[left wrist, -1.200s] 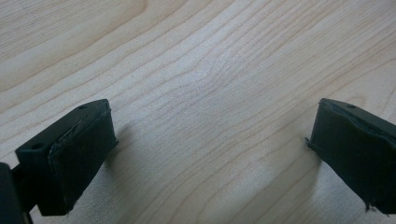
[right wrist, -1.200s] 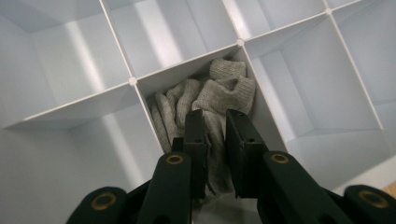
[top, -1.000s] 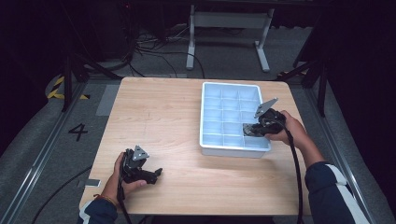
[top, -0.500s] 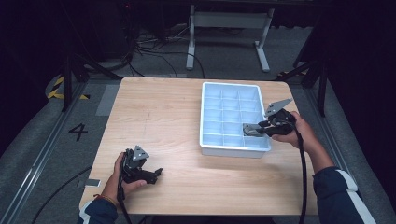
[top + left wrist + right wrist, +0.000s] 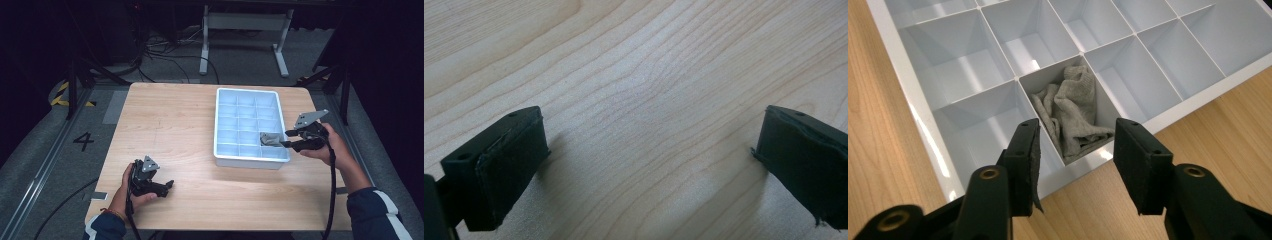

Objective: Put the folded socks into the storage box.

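A white tray (image 5: pixel 221 125) with several square compartments sits on the right half of the wooden table. A crumpled grey cloth (image 5: pixel 270 139) lies in a compartment along the tray's right edge, near the front; in the right gripper view the cloth (image 5: pixel 1073 112) fills that cell. My right gripper (image 5: pixel 289 139) hovers just outside the tray's right rim, open, with nothing between its jaws (image 5: pixel 1075 155). Near the table's front left corner my left gripper (image 5: pixel 162 185) rests low over bare wood, and its jaws stand wide apart and empty (image 5: pixel 646 165).
The tray's other compartments (image 5: pixel 1028 35) look empty. Bare wooden tabletop (image 5: pixel 165 120) spreads left of the tray. Beyond the table stand a white metal frame (image 5: pixel 245 22) and cables (image 5: pixel 150 50) on the dark floor. A "4" mark (image 5: pixel 83 141) is on the floor at left.
My right gripper has drawn back to the right, out over the tray's rim, leaving the grey cloth in its compartment. The left gripper has stayed put.
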`<state>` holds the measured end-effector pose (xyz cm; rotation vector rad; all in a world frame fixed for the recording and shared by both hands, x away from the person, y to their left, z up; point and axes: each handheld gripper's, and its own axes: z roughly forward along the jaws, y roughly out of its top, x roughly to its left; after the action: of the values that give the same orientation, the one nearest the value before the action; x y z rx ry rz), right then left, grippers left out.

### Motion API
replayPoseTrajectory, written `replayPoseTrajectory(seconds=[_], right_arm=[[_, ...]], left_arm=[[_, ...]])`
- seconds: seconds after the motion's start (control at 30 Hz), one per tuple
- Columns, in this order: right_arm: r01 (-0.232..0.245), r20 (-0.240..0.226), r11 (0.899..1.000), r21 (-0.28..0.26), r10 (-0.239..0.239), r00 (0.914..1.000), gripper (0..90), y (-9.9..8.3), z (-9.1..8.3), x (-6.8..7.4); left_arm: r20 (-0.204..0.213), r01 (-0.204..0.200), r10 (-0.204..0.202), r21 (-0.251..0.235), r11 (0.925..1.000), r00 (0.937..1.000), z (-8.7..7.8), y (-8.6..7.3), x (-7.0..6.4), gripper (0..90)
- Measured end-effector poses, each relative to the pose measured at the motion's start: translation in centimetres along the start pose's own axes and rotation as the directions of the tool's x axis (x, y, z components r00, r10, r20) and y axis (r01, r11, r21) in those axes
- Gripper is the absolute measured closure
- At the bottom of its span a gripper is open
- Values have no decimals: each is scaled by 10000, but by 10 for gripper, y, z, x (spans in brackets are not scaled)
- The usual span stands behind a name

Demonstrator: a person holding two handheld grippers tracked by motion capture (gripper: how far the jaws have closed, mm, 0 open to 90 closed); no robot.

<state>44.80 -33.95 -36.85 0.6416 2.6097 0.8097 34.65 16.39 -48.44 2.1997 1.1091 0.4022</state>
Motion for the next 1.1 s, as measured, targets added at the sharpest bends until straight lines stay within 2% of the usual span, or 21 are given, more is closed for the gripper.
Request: replayPoseTrajectory(seconds=[0.27,0.4,0.63,0.97,1.1], right_arm=[[-162,104,9999,-55,163,9998,458,-11,-8,5],[-294,281,9992,-260,301,9992,417,-19,-14,8],[-285,386,9974,-664,311,9988,395,-32,-22,15],[-106,451,9971,-756,141,9989,378,-51,-29,26],[21,476,9981,-618,8,9989,375,-59,-27,32]], left_arm=[[1,-3,3,1,10000,10000,0,0,0,4],[-1,-4,4,0,10000,10000,0,0,0,4],[0,-5,5,0,10000,10000,0,0,0,5],[-1,1,-1,-2,10000,10000,0,0,0,4],[5,-1,1,1,10000,10000,0,0,0,5]])
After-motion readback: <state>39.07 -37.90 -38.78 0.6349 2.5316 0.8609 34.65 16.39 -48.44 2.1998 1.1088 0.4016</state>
